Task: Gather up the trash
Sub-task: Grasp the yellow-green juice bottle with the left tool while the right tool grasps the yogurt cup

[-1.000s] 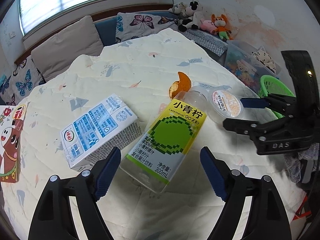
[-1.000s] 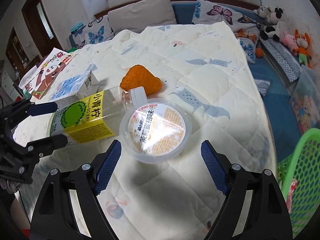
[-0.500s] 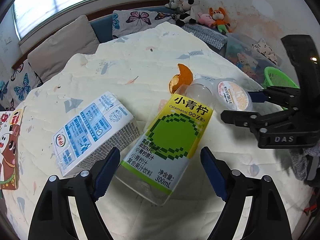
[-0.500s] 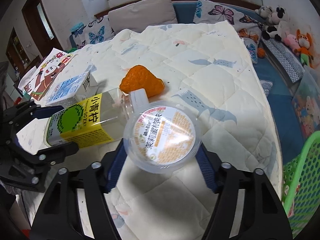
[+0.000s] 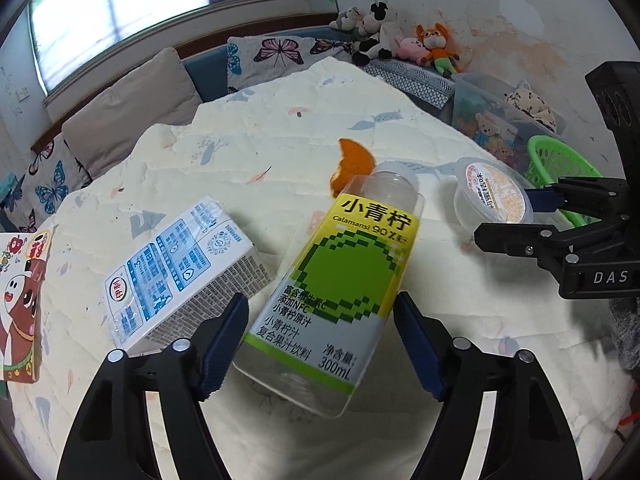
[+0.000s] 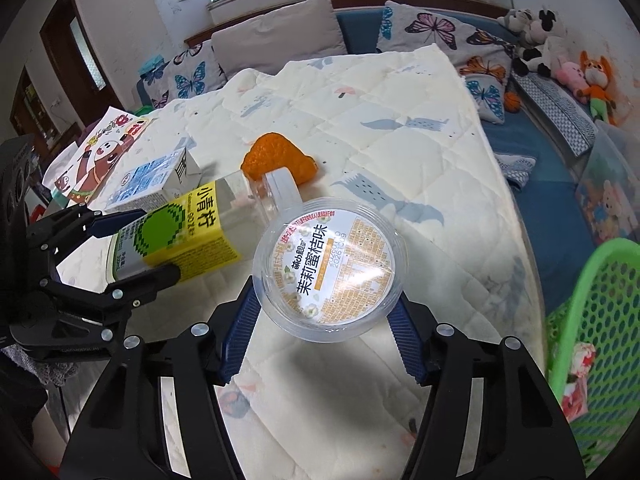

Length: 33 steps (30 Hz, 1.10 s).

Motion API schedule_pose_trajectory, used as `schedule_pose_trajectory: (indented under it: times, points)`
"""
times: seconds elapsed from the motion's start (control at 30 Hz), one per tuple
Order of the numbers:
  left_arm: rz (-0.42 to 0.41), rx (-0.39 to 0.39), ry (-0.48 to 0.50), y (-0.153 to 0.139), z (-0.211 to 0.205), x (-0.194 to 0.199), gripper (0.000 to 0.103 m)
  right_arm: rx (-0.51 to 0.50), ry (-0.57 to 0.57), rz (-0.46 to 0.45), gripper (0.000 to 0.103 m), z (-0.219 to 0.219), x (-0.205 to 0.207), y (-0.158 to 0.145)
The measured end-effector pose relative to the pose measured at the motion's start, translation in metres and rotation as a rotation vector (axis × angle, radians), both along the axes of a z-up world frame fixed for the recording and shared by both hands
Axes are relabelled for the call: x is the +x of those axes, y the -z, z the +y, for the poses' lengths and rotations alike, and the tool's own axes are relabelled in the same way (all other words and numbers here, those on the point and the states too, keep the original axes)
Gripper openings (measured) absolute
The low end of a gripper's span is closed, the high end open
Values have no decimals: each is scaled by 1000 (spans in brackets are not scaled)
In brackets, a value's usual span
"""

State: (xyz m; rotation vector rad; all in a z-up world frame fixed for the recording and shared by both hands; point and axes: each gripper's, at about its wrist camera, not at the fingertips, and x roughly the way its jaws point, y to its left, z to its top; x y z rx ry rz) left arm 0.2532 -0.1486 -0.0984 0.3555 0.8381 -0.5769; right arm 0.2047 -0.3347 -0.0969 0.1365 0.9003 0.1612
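Cup point(image 6: 330, 267) now lifted in jaws

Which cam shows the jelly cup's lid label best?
Right wrist: the jelly cup sits centred with its lid facing the camera, text readable. Left wrist shows it small, near the right edge, lid foreshortened.

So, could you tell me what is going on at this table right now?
A person with a gripper in each hand is clearing trash off a quilted table. The right gripper has just closed on a clear jelly cup and holds it off the cloth, near the green basket. The left gripper has been closing around the lying juice bottle, not clearly gripping yet. A milk carton and orange peel remain.
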Motion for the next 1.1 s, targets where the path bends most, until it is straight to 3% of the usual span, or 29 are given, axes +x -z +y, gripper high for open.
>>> schedule_pose_trajectory:
  times: [0.57, 1.1]
  points:
    - [-62, -97, -6, -55, -7, -39, 56, 21, 48, -82, 63, -22, -60, -34]
    - [-58, -159, 21, -101, -22, -56, 54, 42, 125, -138, 63, -55, -104, -56]
